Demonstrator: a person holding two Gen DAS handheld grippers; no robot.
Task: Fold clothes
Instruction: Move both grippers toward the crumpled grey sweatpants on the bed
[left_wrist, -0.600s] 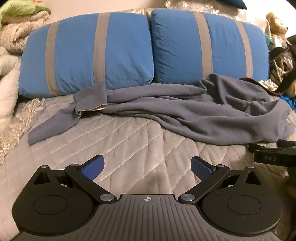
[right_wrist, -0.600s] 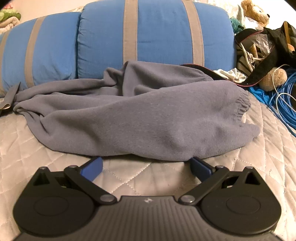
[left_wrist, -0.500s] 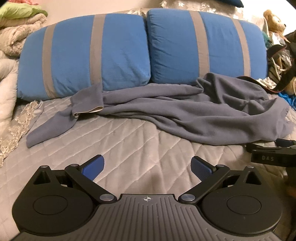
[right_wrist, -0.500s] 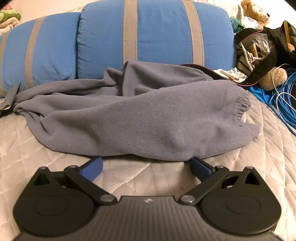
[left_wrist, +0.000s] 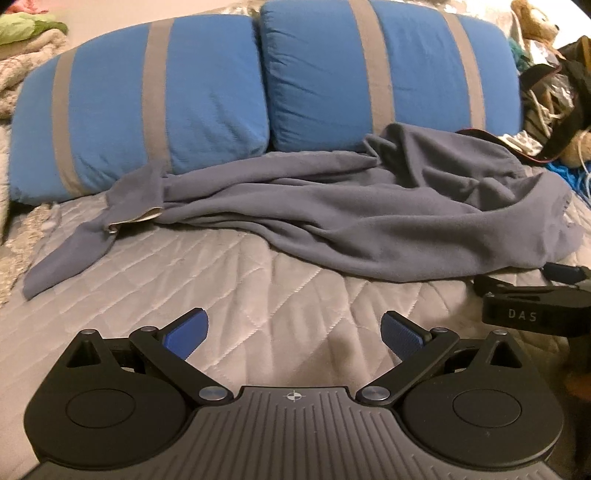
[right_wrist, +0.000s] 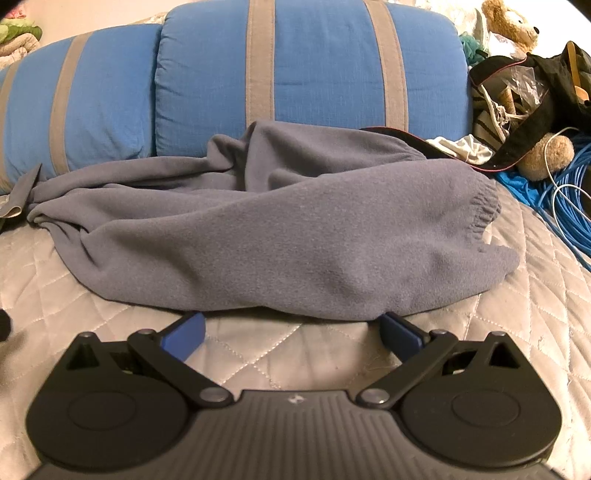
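A grey-blue fleece garment (left_wrist: 369, 214) lies crumpled across a quilted grey bedspread (left_wrist: 221, 280), one long part trailing to the left (left_wrist: 66, 254). My left gripper (left_wrist: 293, 332) hovers open over bare quilt in front of it, nothing between its blue pads. In the right wrist view the same garment (right_wrist: 295, 236) fills the middle, with an elastic cuff or waistband at the right (right_wrist: 484, 206). My right gripper (right_wrist: 291, 330) is open, its fingertips right at the garment's near edge. The right gripper also shows at the left view's right edge (left_wrist: 535, 299).
Two blue pillows with grey stripes (left_wrist: 166, 110) (left_wrist: 388, 74) stand behind the garment. Folded blankets (left_wrist: 22, 55) pile up at far left. At right lie a teddy bear (right_wrist: 513, 22), a dark bag (right_wrist: 535, 92) and coiled blue cable (right_wrist: 569, 206).
The left gripper has shifted to the right, so the pillows and garment sit further left in its view. The right gripper's view is unchanged.
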